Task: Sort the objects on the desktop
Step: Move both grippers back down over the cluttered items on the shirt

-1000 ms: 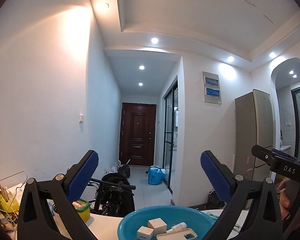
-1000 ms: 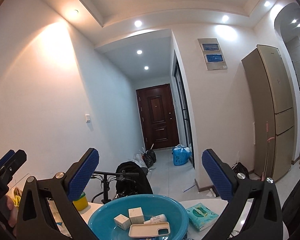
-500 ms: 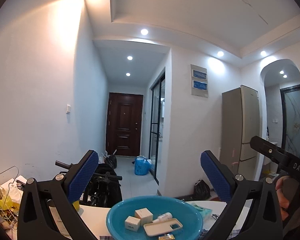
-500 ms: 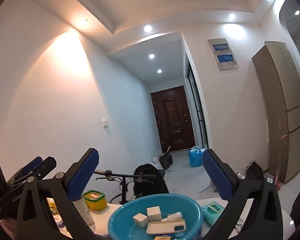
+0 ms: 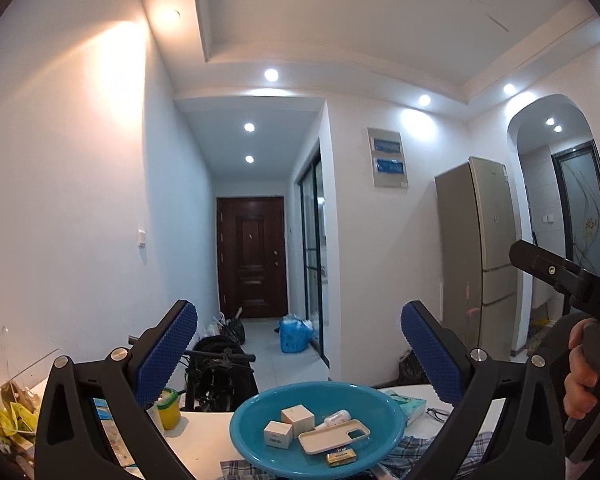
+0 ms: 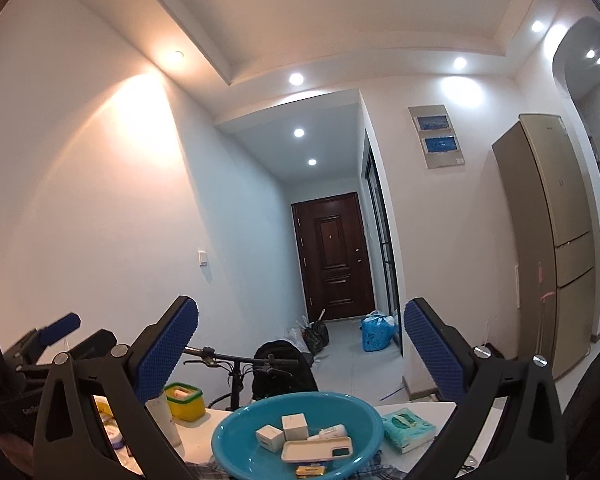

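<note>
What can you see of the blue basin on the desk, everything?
The blue basin is a round, shallow, glossy teal bowl, plastic by its look, upright on the white desk, its near edge over a checked cloth. Inside lie two small white boxes, a small white tube, a pale phone case and a small gold packet. Neither gripper touches it.

Both wrist views face hallway, sharing basin [image 5: 388, 426].

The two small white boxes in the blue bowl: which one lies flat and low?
The left small white box lies flat and low. The other small white box, beside it toward the white tube, stands taller, like a cube.
</note>
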A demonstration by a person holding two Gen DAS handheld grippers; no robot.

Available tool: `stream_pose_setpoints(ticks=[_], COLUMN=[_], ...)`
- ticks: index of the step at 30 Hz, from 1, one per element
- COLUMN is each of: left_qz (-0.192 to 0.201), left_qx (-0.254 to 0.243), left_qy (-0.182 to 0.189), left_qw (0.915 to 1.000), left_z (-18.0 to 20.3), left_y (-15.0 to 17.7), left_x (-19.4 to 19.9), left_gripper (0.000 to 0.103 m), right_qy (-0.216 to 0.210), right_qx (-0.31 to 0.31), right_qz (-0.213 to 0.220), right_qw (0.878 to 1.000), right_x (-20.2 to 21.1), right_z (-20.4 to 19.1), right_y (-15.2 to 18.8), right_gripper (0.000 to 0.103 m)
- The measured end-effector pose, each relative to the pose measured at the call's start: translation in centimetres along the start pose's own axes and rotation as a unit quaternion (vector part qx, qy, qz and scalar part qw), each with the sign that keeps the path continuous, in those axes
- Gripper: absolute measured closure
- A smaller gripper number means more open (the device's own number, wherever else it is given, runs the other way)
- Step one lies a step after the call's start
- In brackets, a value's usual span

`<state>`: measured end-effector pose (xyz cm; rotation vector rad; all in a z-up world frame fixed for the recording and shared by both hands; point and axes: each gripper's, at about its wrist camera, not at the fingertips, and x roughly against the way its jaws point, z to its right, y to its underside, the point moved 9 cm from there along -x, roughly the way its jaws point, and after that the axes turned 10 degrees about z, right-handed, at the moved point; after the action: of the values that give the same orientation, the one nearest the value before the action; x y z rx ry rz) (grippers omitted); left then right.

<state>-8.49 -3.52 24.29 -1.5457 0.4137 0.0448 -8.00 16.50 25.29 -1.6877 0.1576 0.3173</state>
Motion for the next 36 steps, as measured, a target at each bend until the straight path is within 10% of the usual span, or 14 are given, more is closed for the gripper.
stream_pose_setpoints(ticks=[21,29,36], left_qz=[-0.068,-0.05,-0.11], left_qx=[0.015,0.0,0.036], left_qy=[-0.029,-0.106,-0.084], left_qw=[0.9971,0.9931,0.9898], left_z=[-1.8,-3.3,-3.6], left_y=[9.8,13.3,17.8], left_x=[5.9,7.8,7.7], left_gripper=[0.0,0.0,0.0], right_qy=[0.007,0.047,0.118], right_qx=[0.047,0.074,0.153], right_qz=[-0.1,-0.101,-0.077], right_qw=[0.994,0.991,0.978], right_x=[6.1,6.7,7.8], right_z=[0.6,1.0,1.0], right_y=[8.9,12.9,15.1], right_gripper=[0.0,0.0,0.0])
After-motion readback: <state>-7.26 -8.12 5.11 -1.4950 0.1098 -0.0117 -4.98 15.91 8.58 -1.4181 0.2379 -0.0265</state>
